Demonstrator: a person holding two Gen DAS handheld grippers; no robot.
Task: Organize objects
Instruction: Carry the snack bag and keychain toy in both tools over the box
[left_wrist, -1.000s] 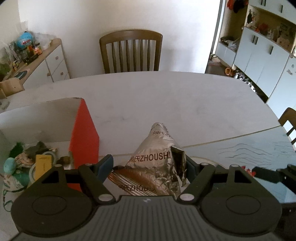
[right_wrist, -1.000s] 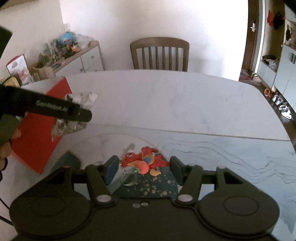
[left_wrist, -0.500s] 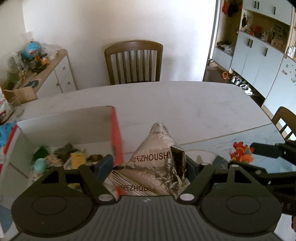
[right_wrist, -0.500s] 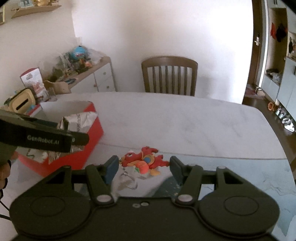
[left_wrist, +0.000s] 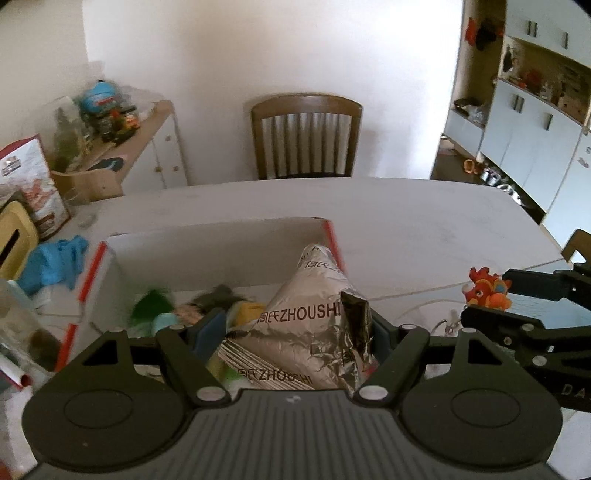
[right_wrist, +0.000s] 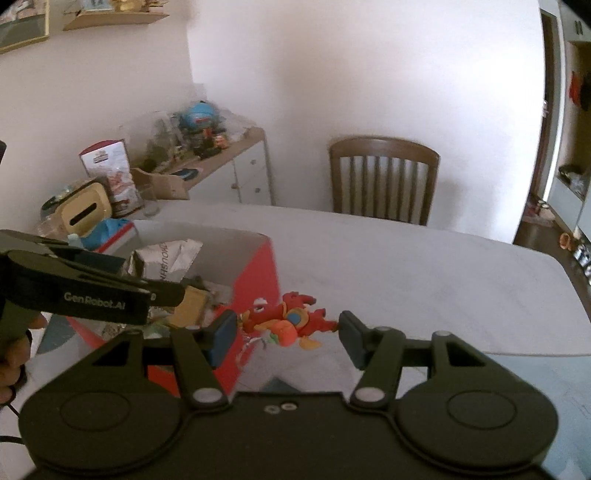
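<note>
Left tongs: your left gripper (left_wrist: 295, 332) was closed on the silver foil packet (left_wrist: 306, 332), both pads pressed on its sides, the packet's tip pointing forward.
Right tongs: your right gripper (right_wrist: 286, 334) held the red dragon toy (right_wrist: 288, 323) between its pads; the left pad touched it, but at the right pad I cannot tell if there was contact.
Box: the red and white box (left_wrist: 221, 236) stood just below and in front of your left gripper, open on top, with the packet held above its right part.
Box content: small toys (left_wrist: 155, 306) lay inside, blurred.
Table: the white table (left_wrist: 424, 221) lay under both grippers and went on behind the box.
Chair: a wooden chair (left_wrist: 306, 136) stood far ahead, at the table's back edge.
</note>
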